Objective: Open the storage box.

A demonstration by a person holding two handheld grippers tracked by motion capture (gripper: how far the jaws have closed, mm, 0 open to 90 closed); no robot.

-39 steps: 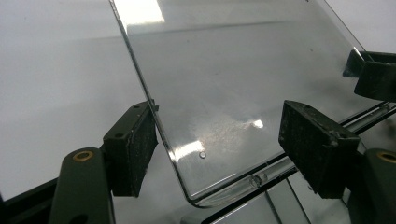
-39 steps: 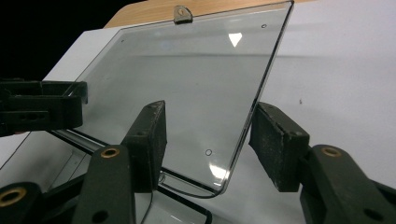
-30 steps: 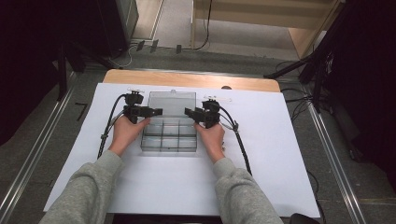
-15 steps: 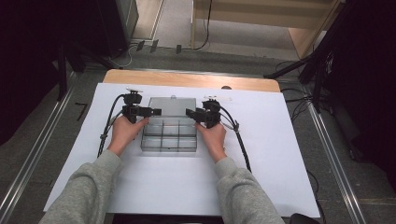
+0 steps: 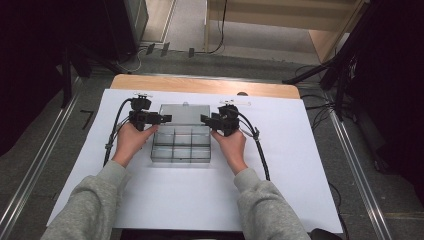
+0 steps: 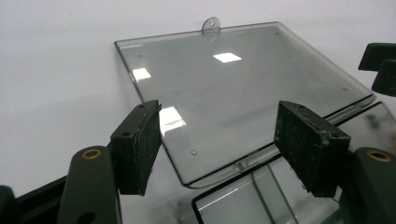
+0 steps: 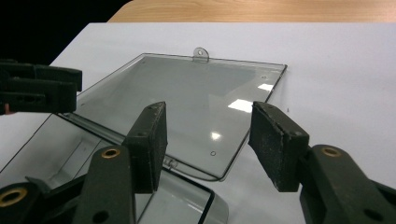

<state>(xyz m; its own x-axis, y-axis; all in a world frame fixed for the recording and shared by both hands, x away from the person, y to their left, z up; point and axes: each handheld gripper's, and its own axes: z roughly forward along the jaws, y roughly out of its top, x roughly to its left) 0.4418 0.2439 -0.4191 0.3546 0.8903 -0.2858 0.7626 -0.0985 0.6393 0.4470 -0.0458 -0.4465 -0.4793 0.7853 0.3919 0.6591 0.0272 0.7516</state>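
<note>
At centre of the high view: left gripper point(image 5: 165, 119) at the box's upper left corner, jaws apart and just closing a little, gripping nothing | clear plastic compartment box point(image 5: 181, 147) on white sheet point(image 5: 300, 165), its clear flat lid point(image 5: 182, 114) swung open behind | right gripper point(image 5: 206, 120) at upper right corner, jaws spread, empty.

Wooden table point(image 5: 200, 85) under white sheet point(image 5: 310, 165), clear compartment box point(image 5: 181, 145) on top.
</note>
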